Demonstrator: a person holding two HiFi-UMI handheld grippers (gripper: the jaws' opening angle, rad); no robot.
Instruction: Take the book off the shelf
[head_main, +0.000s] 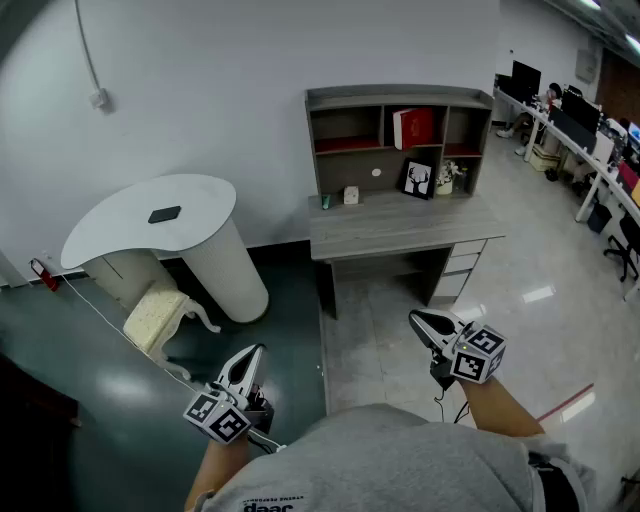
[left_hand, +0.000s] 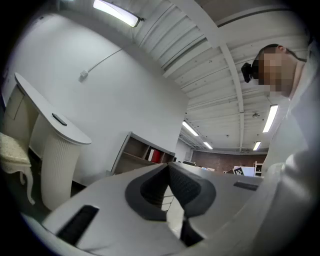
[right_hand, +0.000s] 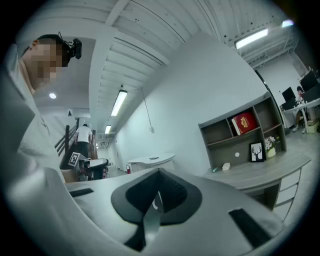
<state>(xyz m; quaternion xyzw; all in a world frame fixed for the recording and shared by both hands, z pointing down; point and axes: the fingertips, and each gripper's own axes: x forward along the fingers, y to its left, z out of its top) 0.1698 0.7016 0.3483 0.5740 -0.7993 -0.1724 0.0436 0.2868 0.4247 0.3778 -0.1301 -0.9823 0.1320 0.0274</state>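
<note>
Though only the head view shows both tongs, each gripper view confirms the left gripper (head_main: 257, 351) and right gripper (head_main: 416, 319) pinched together, empty; the red book (head_main: 415, 127) stands on the shelf (head_main: 345, 100) at one o'clock.

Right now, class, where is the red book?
In the head view, right of centre, the red book stands in the upper middle compartment of the shelf unit on the grey desk, directly above the framed deer picture.
</note>
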